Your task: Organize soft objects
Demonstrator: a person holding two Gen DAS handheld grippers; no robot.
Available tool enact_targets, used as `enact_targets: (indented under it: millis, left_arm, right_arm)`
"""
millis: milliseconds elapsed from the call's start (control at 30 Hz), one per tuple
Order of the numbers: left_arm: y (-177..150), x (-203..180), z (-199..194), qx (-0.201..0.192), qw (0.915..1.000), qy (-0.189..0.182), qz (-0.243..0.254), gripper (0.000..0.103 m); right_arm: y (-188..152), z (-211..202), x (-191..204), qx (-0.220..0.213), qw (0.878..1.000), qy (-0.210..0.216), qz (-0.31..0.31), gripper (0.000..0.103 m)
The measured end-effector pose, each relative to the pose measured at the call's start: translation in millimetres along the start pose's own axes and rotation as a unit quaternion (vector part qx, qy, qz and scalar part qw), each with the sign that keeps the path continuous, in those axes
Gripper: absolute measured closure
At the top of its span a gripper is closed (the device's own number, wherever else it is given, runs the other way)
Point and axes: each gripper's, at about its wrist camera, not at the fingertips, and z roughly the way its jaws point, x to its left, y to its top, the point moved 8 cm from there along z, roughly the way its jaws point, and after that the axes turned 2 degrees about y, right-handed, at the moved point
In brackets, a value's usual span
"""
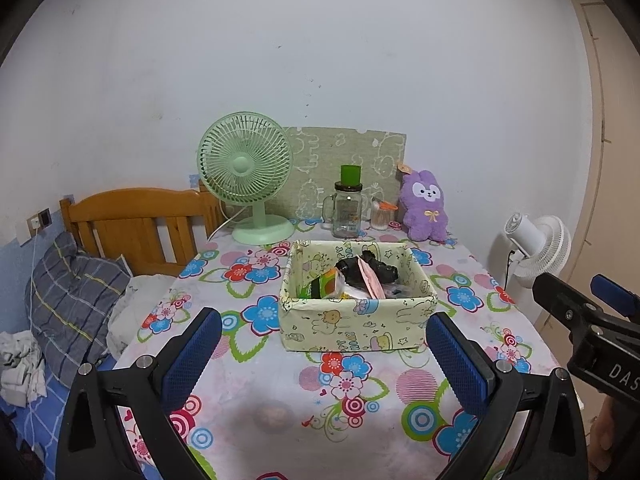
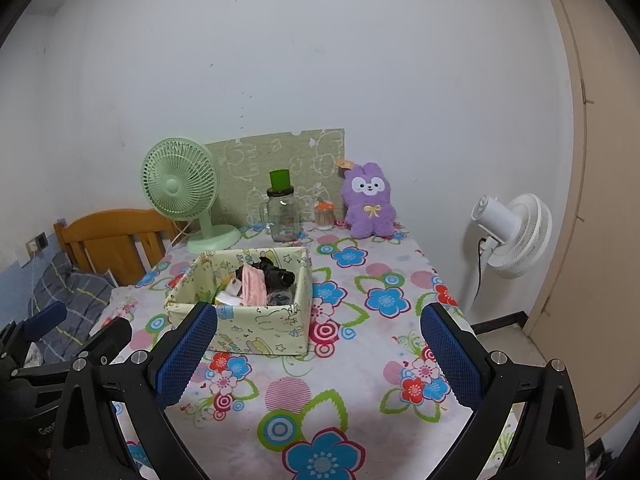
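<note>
At the table's far edge, against the wall, the purple plush rabbit [image 2: 370, 202] sits upright beside the toothpick jar [image 2: 324, 214]. It looks light and compressible; its body is the best hold. The left gripper [image 1: 324, 356] and right gripper [image 2: 320, 354] are both wide, empty. The fabric box [image 2: 244, 308] contents are unclear.

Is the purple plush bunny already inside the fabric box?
No, the plush bunny stands at the back of the table by the wall, behind the fabric box and apart from it.
</note>
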Motion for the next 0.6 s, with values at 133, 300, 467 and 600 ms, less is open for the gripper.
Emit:
enact_targets:
  millis: [133,300,467,600]
  left_arm:
    - [-0.5,-0.4,0.7,0.002,1.0000,0.000,0.001,0.000]
    - [-1.2,-1.7,2.4,0.004,1.0000,-0.001,0.003,0.000]
    - [-1.0,-4.3,5.6,0.006,1.0000,-0.005,0.004,0.000]
    - [-0.2,-6.2,7.1,0.006,0.9999,-0.011,0.006,0.000]
  right_arm:
    - [0.0,1.8,-1.4,0.001,1.000,-0.003,0.005,0.000]
    - [-2.0,5.5,-1.4,0.006,1.000,-0.005,0.004,0.000]
    - [-2.7,6.7,-1.8,0.007,1.000,-0.002,0.007,0.000]
    - [-2.6,7.7,-3.1,0.007,1.000,-0.005,0.010,0.000]
